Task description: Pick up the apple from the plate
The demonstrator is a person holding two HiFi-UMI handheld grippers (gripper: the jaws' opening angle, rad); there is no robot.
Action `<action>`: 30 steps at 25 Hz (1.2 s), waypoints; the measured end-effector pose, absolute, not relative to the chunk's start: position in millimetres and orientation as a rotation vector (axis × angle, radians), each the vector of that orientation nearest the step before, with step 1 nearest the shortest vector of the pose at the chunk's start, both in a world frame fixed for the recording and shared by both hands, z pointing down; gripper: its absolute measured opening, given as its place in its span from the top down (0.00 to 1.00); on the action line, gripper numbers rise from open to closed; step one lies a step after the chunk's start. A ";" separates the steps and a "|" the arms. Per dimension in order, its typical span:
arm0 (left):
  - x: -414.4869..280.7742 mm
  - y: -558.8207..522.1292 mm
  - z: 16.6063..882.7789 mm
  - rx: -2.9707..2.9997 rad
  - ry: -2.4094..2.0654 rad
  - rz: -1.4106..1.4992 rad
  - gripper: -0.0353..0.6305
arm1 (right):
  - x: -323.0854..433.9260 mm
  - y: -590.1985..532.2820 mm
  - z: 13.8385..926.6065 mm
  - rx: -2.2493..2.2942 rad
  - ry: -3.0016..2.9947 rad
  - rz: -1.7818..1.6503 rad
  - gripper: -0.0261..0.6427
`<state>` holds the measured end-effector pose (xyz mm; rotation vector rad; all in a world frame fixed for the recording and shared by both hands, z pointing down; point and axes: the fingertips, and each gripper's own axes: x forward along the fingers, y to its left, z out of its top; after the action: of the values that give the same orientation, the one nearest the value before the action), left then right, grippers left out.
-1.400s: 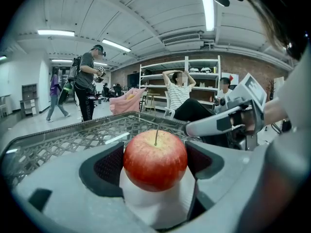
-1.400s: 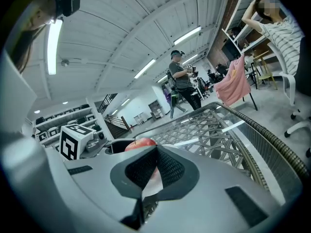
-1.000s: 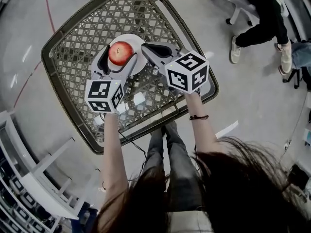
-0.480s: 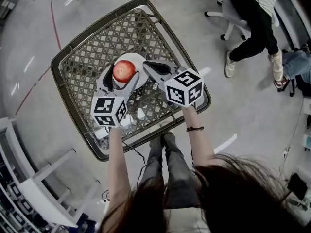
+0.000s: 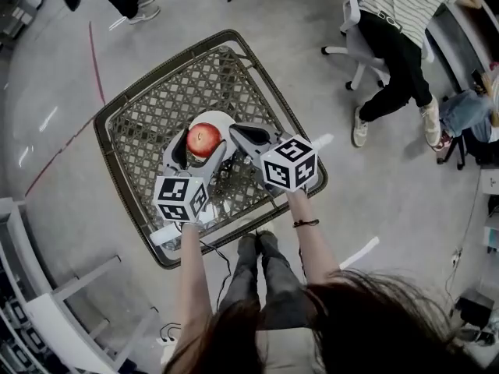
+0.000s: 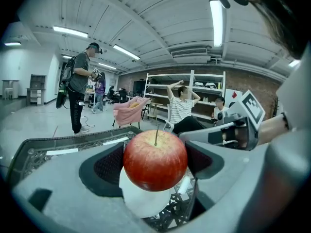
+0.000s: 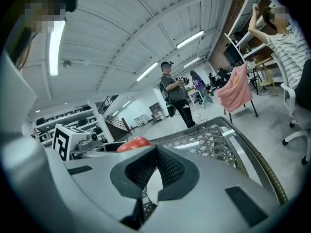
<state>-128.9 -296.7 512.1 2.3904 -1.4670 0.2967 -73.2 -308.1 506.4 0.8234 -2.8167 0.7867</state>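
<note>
Surface and room. A square table (image 5: 117, 107) with rounded corners stands on a smooth grey floor (image 5: 62, 61) crossed by a thin red line (image 5: 95, 53). The table's top is an open woven lattice inside a thick dark rim. White shelving (image 5: 47, 310) lies at lower left. A seated person in a striped shirt (image 5: 398, 14) occupies a white swivel chair (image 5: 355, 33) well apart from the table. The left gripper view adds a standing person (image 6: 80, 93), a pink cloth (image 6: 129, 111) draped over a chair, a shelf rack (image 6: 204, 96), a brick wall (image 6: 252, 81) and long ceiling lights (image 6: 217, 21).

Task items. A round white plate (image 5: 221, 118) rests on the lattice. The apple (image 5: 203, 139), red, glossy and with its stem upright, sits over the plate's near edge. I cannot tell whether its underside touches the plate.

My grippers. My left gripper (image 6: 154, 161) is closed onto the apple, its dark, textured pads pressing the fruit from both sides. My right gripper (image 7: 156, 153) lies just beside it on the right, over the table, its jaw tips brought together with nothing between them. Both bodies are smooth grey plastic, and each carries a cube with black-and-white markers: left cube (image 5: 179, 198), right cube (image 5: 289, 163).
</note>
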 end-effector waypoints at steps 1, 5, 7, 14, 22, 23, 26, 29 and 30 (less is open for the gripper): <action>-128.0 -294.0 509.0 2.389 -1.468 0.291 0.35 | -72.3 -305.9 504.0 0.824 -2.818 0.792 0.95; -124.7 -285.9 500.9 2.386 -1.469 0.280 0.35 | -67.3 -300.5 497.4 0.833 -2.825 0.802 0.95; -124.2 -283.3 495.1 2.387 -1.474 0.271 0.35 | -64.7 -298.9 492.3 0.838 -2.830 0.802 0.95; -125.7 -265.5 472.7 2.380 -1.488 0.242 0.35 | -64.0 -287.2 471.7 0.831 -2.848 0.789 0.95; -130.7 -251.8 449.4 2.395 -1.506 0.229 0.35 | -74.1 -275.4 446.5 0.779 -2.877 0.740 0.95; -132.1 -250.0 447.0 2.399 -1.507 0.232 0.35 | -74.7 -274.0 442.8 0.776 -2.883 0.736 0.95; -136.7 -244.0 437.7 2.406 -1.511 0.227 0.35 | -75.8 -268.6 431.6 0.767 -2.899 0.718 0.95; -139.4 -237.1 426.5 2.412 -1.520 0.209 0.35 | -75.2 -261.8 423.3 0.764 -2.910 0.709 0.95; -139.0 -235.2 422.5 2.417 -1.522 0.202 0.35 | -74.6 -259.7 420.7 0.764 -2.914 0.707 0.95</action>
<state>-139.0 -235.2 422.5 2.4169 -1.5224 0.2024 -74.6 -259.7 420.7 0.7641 -2.9144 0.7071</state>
